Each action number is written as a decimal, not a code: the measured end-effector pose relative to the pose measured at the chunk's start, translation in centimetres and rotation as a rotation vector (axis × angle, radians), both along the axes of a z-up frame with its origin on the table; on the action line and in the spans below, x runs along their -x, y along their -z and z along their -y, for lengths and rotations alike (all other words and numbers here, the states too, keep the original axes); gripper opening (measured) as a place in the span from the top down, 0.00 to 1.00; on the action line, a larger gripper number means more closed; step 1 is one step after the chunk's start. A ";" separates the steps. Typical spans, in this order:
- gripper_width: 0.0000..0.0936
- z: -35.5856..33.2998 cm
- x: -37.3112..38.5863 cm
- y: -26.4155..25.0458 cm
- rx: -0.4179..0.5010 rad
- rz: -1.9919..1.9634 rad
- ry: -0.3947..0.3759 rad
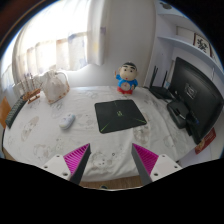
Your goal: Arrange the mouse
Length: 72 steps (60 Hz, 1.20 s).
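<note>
A small white mouse (67, 121) lies on the light patterned table cover (45, 135), left of a black mouse pad (120, 114). My gripper (112, 162) is held well back from both, near the table's front edge, with its two pink-padded fingers (76, 160) spread wide apart. Nothing is between them. The mouse is beyond the left finger and the mouse pad is straight ahead beyond both fingers.
A cartoon figure doll (127, 77) stands at the back past the mouse pad. A black monitor (192, 95) with cables stands at the right. A pale plush toy (54, 86) sits at the back left near the window.
</note>
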<state>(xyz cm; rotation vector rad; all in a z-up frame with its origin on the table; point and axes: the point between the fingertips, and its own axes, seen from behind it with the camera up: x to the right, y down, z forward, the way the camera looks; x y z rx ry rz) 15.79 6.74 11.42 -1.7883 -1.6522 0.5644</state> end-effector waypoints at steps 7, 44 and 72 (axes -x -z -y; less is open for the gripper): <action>0.08 2.7 0.1 0.4 0.008 -0.004 -0.008; 0.09 24.1 2.0 4.4 0.053 -0.062 -0.207; 0.09 20.7 14.8 10.0 0.016 -0.209 -0.164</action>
